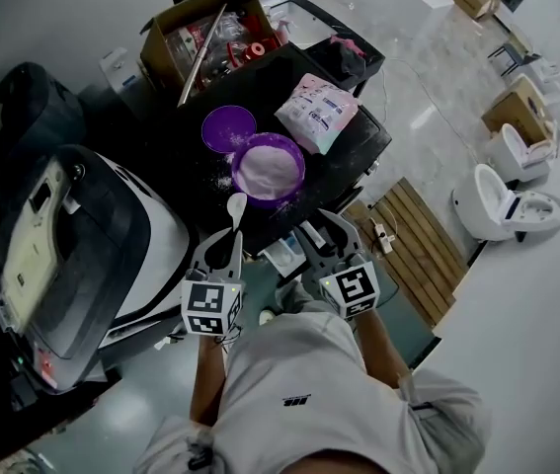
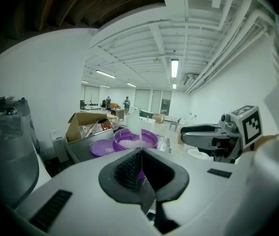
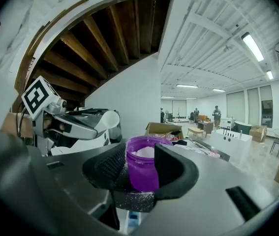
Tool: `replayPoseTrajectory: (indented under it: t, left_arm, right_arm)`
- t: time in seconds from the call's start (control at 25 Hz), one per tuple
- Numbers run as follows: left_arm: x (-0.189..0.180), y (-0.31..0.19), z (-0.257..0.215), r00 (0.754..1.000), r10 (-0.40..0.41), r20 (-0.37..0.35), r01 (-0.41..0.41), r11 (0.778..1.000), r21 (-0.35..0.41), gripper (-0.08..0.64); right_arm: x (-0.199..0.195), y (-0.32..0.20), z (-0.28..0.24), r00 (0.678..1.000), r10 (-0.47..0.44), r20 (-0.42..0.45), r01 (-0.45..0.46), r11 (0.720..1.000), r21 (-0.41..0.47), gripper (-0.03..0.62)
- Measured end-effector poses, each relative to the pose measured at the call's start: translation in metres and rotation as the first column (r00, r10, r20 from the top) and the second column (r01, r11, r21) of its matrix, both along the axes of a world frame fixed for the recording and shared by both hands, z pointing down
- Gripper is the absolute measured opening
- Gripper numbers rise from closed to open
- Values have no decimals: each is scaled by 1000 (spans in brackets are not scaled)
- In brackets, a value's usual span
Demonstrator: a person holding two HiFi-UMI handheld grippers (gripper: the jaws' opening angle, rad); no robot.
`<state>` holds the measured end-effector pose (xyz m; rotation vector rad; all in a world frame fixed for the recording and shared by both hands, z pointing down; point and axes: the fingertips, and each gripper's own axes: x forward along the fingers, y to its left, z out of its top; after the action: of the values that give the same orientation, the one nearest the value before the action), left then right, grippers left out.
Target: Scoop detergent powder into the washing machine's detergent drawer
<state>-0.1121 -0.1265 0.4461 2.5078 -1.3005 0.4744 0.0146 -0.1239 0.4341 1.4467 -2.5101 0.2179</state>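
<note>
Dark table (image 1: 359,151), powder-dusted. Tub (image 1: 269,169) just ahead of left gripper (image 1: 230,235); lid (image 1: 228,126) beyond. Bag (image 1: 317,112) ahead of right gripper (image 1: 326,230). Box (image 1: 210,38) farthest.

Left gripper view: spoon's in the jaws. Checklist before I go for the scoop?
1. Spoon grip: ok. The left hand-held gripper is shut on the white spoon's thin handle.
2. Tub open: ok. The purple lid lies beside the purple tub.
3. Powder available: ok. White detergent powder fills the tub.
4. Spoon bowl over the powder: not ok. In the head view it sits just outside the tub's near rim.
5. Right hand-held gripper free: ok. Its jaws are apart, and the head view shows the tub beyond them, not gripped.
6. Spoon empty: cannot tell.
</note>
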Motion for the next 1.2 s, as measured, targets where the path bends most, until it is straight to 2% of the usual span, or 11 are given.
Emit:
replayPoseTrajectory:
  t: [0.76, 0.96, 1.2]
  left_arm:
    - [46, -77, 10, 992, -31, 120, 41, 996, -78, 15]
    - [54, -87, 15, 986, -5, 166, 24, 993, -116, 15]
    - [61, -99, 23, 968, 75, 239, -31, 983, -181, 15]
  right_arm:
    - [45, -90, 20, 996, -81, 34, 83, 996, -44, 181]
    - [50, -101, 27, 995, -94, 44, 97, 994, -59, 181]
    - [55, -111, 31, 995, -83, 49, 87, 994, -73, 181]
